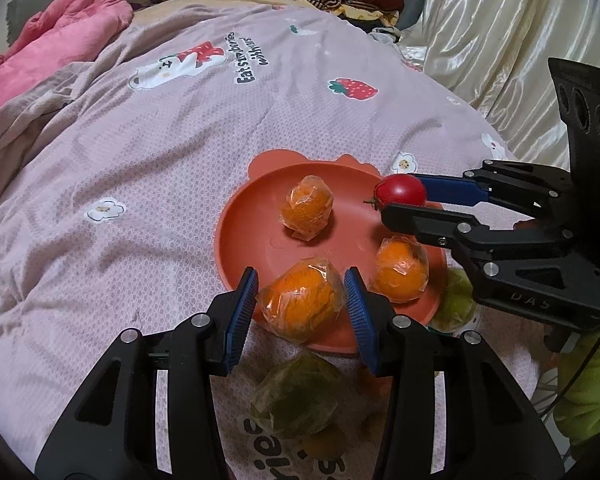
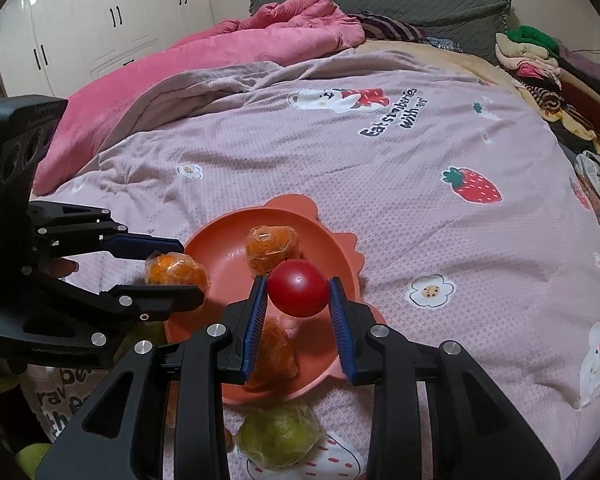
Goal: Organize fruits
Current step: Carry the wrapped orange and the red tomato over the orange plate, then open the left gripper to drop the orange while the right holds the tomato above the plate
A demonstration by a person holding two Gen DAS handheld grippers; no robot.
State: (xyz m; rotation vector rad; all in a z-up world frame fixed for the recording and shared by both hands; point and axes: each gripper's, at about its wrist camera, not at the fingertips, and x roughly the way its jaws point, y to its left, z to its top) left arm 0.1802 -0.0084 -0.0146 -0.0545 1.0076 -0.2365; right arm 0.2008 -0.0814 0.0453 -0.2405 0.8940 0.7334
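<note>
Tomato (image 2: 298, 288) is hanging clamped in right gripper (image 2: 298, 308) directly over plate (image 2: 216, 236); left gripper (image 1: 302, 300) is gripping orange (image 1: 300, 300) at the rim.

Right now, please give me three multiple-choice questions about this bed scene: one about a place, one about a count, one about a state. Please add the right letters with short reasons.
1. Where is the tomato?
A. between the right gripper pads, above the plate
B. lying on the blanket
C. under the plate

2. How many wrapped oranges are inside the plate and not gripped?
A. none
B. two
C. five

3. What is the state of the left gripper?
A. open and empty
B. shut on a wrapped orange
C. shut on a green fruit

Answers:
1 A: both pads touch the tomato.
2 B: two lie free there.
3 B: its pads press the wrapping.
</note>
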